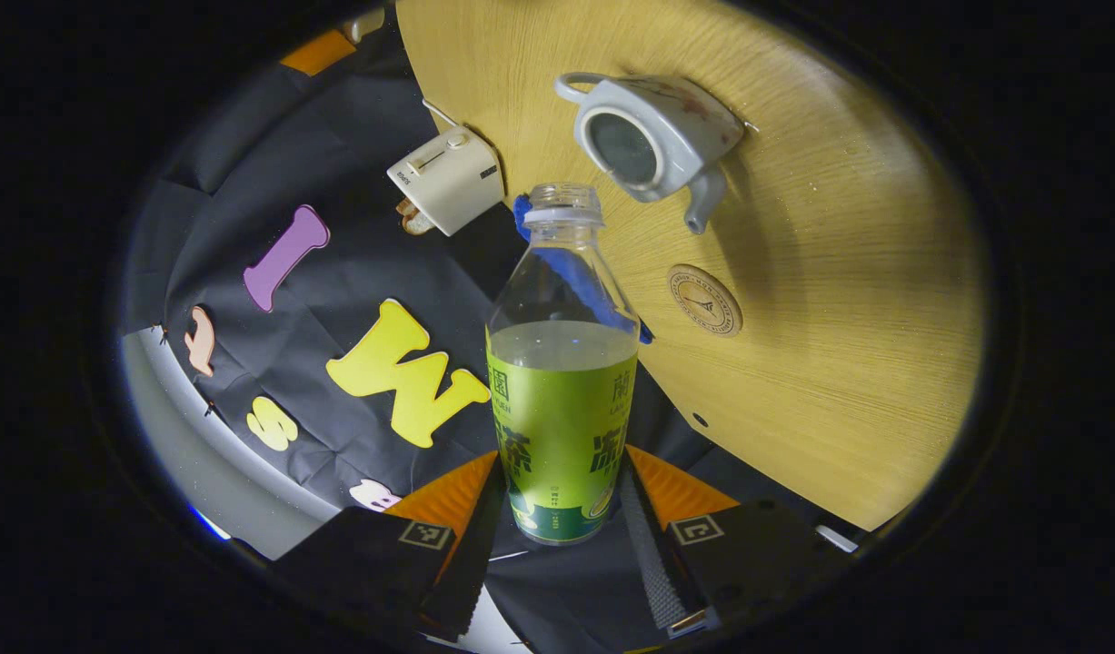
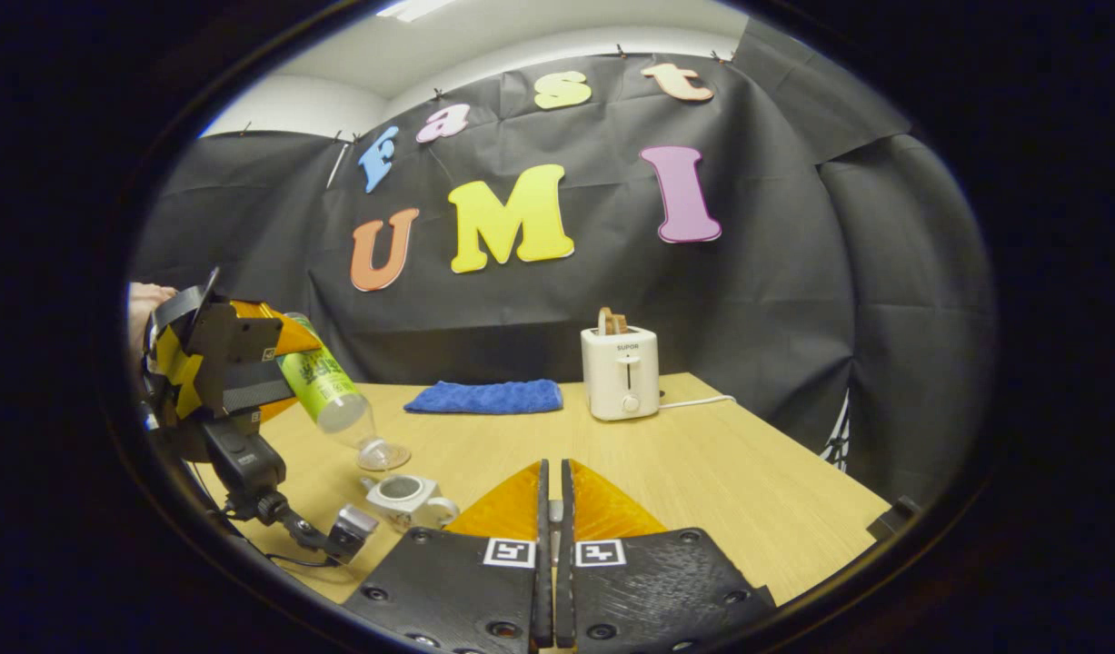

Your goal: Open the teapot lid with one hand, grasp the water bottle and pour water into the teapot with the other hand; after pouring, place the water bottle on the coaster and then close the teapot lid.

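The left gripper point(image 1: 562, 509) gripped the tilted bottle point(image 1: 562, 363) near the open teapot point(image 1: 652, 136); the right gripper point(image 2: 553, 509) was closed, perhaps pinching the lid; pouring, coaster point(image 1: 704, 300) and closing remained.

We see the teapot point(image 2: 403, 497) at the table's point(image 2: 748, 490) near left, the tilted water bottle point(image 2: 328, 389) above it, cloth point(image 2: 486, 397) and toaster point(image 2: 620, 372) far behind.
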Tool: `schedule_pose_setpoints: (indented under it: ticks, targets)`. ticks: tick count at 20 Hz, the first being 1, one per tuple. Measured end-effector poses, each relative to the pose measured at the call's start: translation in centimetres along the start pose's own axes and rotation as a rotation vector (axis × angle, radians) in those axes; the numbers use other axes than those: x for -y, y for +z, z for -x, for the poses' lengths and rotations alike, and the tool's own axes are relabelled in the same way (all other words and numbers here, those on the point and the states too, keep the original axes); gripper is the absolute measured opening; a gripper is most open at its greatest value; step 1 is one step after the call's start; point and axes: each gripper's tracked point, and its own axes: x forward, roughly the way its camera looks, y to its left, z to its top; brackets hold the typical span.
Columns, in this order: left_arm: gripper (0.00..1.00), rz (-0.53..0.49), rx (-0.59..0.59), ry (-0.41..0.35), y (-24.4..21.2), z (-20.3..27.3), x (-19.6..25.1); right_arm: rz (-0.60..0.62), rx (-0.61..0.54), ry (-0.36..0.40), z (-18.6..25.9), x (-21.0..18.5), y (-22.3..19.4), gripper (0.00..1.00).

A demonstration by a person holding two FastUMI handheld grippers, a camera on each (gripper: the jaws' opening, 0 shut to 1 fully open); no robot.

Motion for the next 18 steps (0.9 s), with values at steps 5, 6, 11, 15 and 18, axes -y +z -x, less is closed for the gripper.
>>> schedule_pose_setpoints:
  ticks: [5, 6, 11, 15, 18]
  targets:
    - [0.72, 0.010, 0.013, 0.004, 0.3, 0.1, 0.1, 0.000, 0.004, -0.003, 0.1, 0.0, 0.1, 0.01]
    - [0.72, 0.030, 0.014, -0.007, 0.2, -0.1, 0.3, -0.001, 0.002, -0.004, 0.1, 0.1, 0.1, 0.01]
    - [0.72, 0.203, 0.072, -0.160, 1.9, -0.4, 4.3, -0.007, 0.007, -0.019, 0.2, 0.4, 0.4, 0.01]
    - [0.72, 0.403, 0.115, -0.251, 2.7, 0.2, 6.6, -0.010, 0.006, -0.026, 0.5, 0.6, 0.4, 0.01]
    - [0.72, 0.696, 0.168, -0.357, 4.0, 0.6, 8.7, -0.018, 0.016, -0.023, 0.6, 0.2, 1.2, 0.01]
